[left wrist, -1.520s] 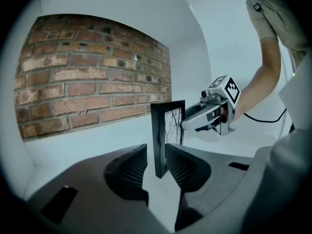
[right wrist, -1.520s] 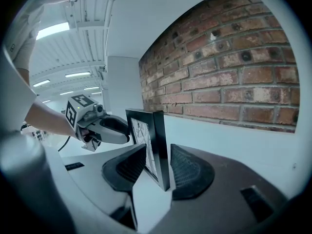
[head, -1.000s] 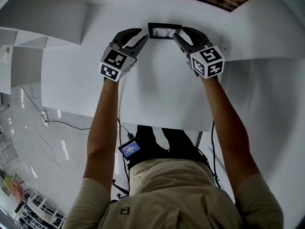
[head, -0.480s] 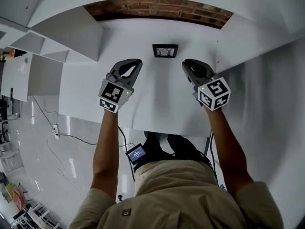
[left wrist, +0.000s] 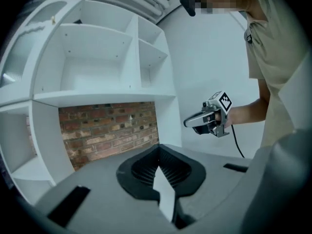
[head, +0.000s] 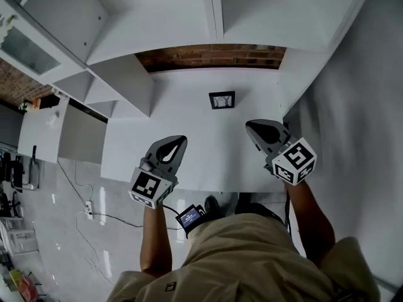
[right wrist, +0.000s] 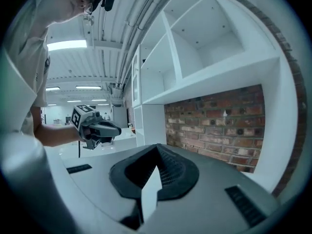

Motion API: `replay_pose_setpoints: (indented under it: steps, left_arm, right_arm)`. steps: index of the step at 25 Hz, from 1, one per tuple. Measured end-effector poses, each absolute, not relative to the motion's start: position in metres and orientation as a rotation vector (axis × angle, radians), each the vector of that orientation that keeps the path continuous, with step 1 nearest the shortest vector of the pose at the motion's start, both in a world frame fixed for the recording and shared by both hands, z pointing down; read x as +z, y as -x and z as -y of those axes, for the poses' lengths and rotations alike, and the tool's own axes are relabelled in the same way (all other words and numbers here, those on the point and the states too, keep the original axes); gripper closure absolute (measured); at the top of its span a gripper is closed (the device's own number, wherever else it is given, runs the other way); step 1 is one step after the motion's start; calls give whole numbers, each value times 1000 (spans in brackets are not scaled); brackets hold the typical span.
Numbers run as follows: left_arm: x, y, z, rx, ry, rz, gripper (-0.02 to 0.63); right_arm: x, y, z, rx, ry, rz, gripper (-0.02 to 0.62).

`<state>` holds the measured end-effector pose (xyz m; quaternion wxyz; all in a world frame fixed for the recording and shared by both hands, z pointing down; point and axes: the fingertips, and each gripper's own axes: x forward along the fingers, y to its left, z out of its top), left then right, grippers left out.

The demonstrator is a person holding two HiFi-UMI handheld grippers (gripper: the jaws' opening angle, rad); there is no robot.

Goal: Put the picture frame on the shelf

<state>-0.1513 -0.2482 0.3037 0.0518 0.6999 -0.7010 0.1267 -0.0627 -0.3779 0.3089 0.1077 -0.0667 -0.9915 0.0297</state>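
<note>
The picture frame (head: 221, 99) rests unsupported toward the back of the white shelf (head: 189, 115), so the left gripper (head: 178, 142) and right gripper (head: 253, 126), apparently no longer needed, hang well apart from it, jaws fully closed on nothing

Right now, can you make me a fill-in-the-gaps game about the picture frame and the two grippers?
1. The picture frame sits on the white ____, and neither gripper touches it.
2. The wall behind the frame is made of ____.
3. The left gripper and the right gripper both have their jaws ____, with nothing between them.
Missing words: shelf; brick; shut.
</note>
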Motion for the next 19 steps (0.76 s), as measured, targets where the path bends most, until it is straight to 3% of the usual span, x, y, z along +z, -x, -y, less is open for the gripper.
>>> replay_pose_setpoints:
  steps: [6,19]
  left_arm:
    - [250,118,193,282,-2246,2129,600]
    - [219,71,120,306,-2346,2070,600]
  right_arm:
    - [262,25,339,99,137,2954,591]
    - [218,-39,252,24,86,2960,591]
